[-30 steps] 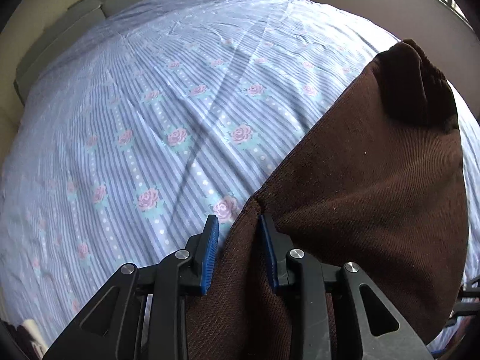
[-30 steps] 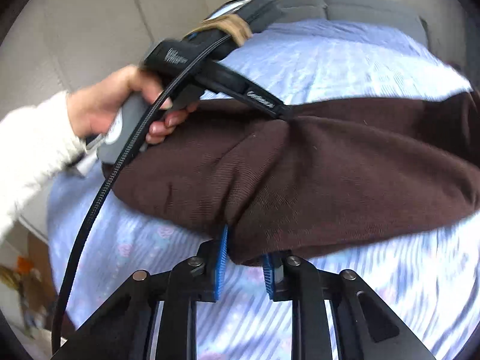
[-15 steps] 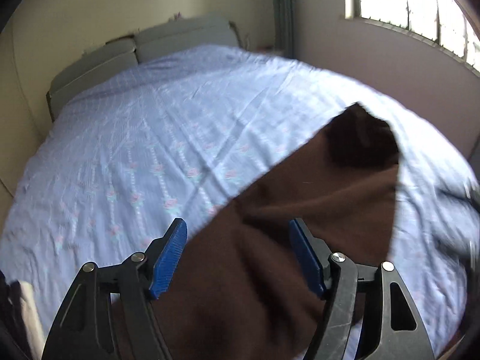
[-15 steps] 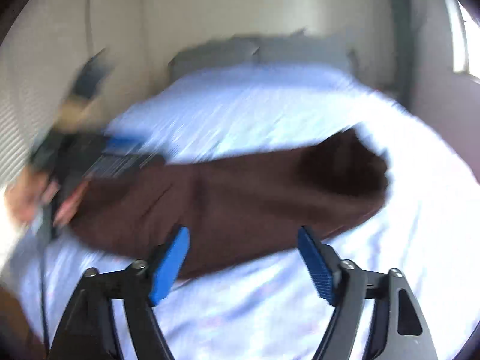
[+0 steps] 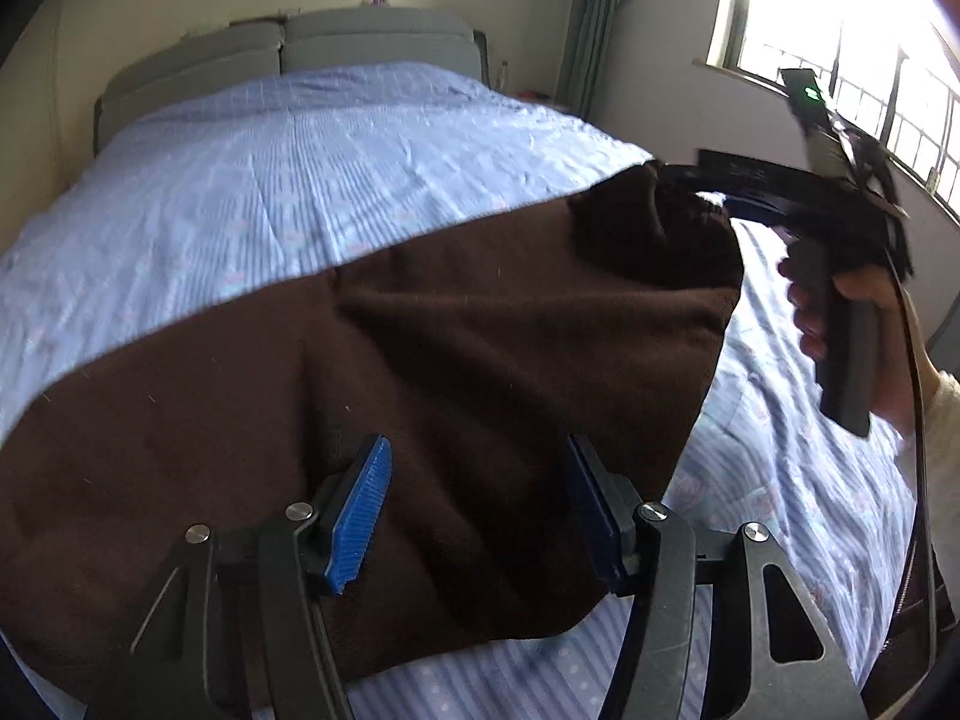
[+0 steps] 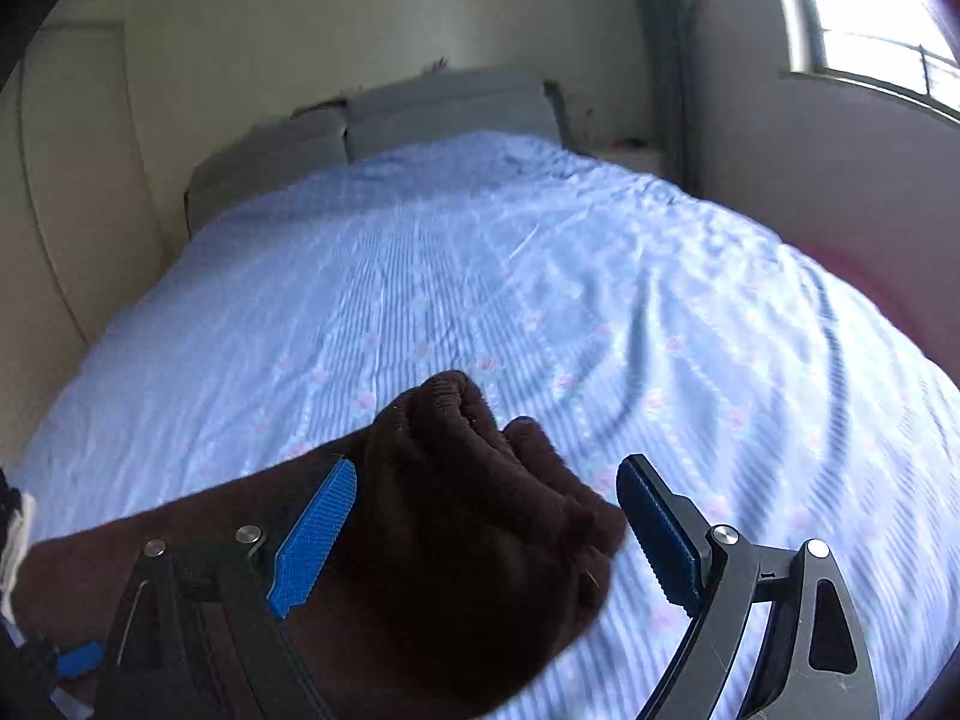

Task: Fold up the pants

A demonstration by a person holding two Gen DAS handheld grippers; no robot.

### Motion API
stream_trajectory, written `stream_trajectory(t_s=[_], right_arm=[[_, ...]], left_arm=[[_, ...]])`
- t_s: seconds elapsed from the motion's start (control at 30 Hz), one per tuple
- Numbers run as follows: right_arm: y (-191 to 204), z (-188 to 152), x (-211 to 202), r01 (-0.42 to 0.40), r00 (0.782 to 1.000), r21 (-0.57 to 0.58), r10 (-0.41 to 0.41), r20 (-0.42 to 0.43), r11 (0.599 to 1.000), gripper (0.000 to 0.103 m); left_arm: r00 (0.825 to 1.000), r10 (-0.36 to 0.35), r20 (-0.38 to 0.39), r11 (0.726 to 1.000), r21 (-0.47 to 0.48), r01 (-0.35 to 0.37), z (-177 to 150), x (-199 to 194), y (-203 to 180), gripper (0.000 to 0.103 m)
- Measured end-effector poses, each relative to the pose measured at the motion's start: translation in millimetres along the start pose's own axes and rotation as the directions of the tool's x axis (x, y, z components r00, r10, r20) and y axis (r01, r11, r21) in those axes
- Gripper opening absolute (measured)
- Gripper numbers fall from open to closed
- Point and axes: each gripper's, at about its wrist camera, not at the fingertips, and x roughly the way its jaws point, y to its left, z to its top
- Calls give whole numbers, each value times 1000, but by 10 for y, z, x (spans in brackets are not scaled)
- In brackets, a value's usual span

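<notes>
Now brown pants point(image 5: 456, 360) lie folded on bed point(image 5: 312, 168), near its foot; left gripper point(image 5: 480, 501) fingers spread above cloth, right gripper point(image 6: 486, 531) fingers spread around bunched end, not pinching

A bed point(image 5: 300, 180) fills most of both views, spread with a pale blue striped sheet point(image 6: 540, 300) dotted with small pink roses. A grey padded headboard point(image 5: 336, 42) stands at the upper centre against a cream wall point(image 6: 360, 12). A grey-green curtain point(image 5: 594, 18) hangs in the corner right of it. At upper right, a barred window point(image 5: 840, 48) lets in bright daylight.
</notes>
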Motion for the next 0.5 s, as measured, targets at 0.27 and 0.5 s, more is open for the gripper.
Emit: stream_trajectory(t_s=[0.27, 0.5], right_arm=[[-474, 22, 640, 63, 993, 113, -50, -111, 992, 90], [-745, -297, 688, -10, 990, 253, 46, -137, 967, 90]], left_arm=[[1000, 17, -27, 1000, 6, -16, -76, 155, -45, 59], [1000, 19, -17, 1000, 15, -18, -107, 165, -75, 59]])
